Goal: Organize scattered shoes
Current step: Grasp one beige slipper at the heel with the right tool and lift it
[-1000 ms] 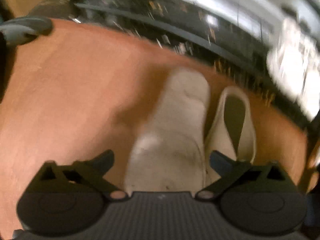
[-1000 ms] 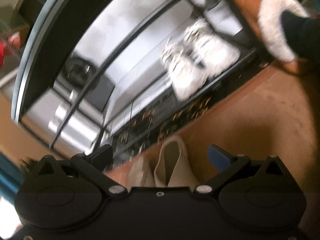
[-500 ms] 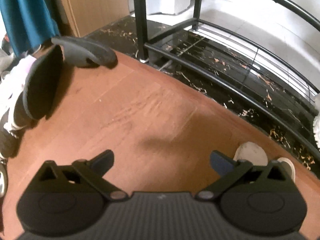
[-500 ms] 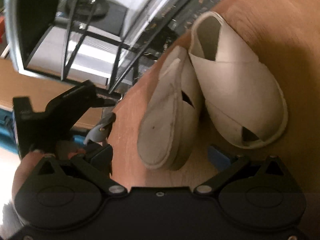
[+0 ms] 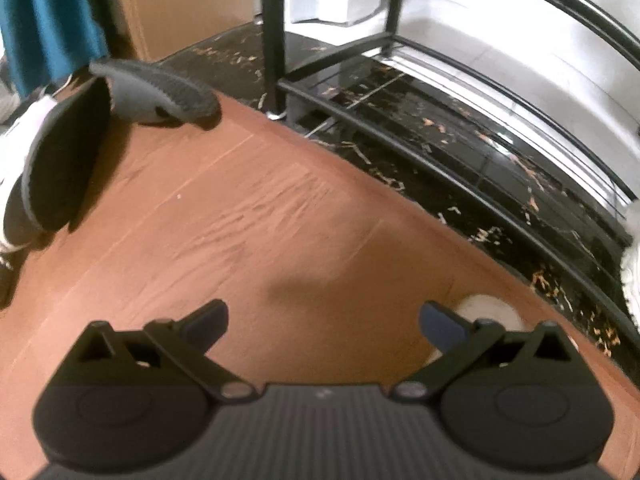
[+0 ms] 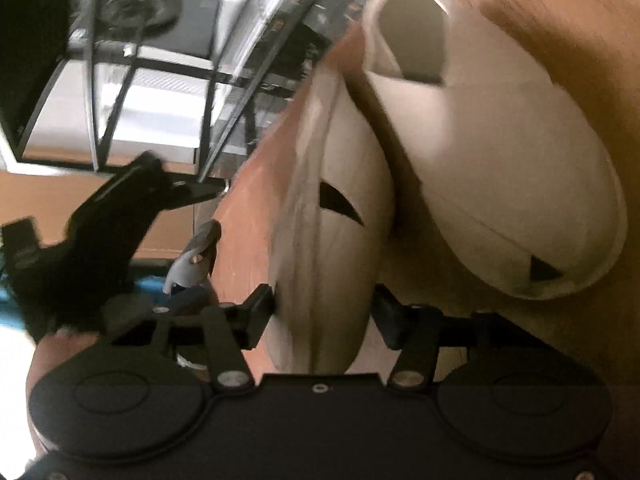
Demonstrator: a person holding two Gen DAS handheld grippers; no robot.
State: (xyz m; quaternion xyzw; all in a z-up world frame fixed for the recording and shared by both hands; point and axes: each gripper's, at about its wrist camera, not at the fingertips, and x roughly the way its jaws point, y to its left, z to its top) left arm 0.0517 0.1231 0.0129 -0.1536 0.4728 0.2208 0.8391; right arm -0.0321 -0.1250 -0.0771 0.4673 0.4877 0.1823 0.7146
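Left wrist view: the left gripper (image 5: 322, 326) hangs spread and empty over the floor (image 5: 240, 216); grey slippers (image 5: 120, 116) lie loose near its far-left edge. Right wrist view: the right gripper (image 6: 322, 312) pinches one cream slipper (image 6: 332, 248) (tipped on its side) beside its mate (image 6: 504, 184), near the rack (image 6: 168, 64). Sorting looks unfinished.

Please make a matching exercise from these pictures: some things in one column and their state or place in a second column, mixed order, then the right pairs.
Things:
1. left gripper
2. right gripper
3. grey slipper
4. second cream slipper

States:
A. lies flat beside the gripped slipper
B. jaws closed on a cream slipper
C. near the rack leg
D. open, nothing between the jaws

Pairs: 1-D, 2-B, 3-C, 4-A
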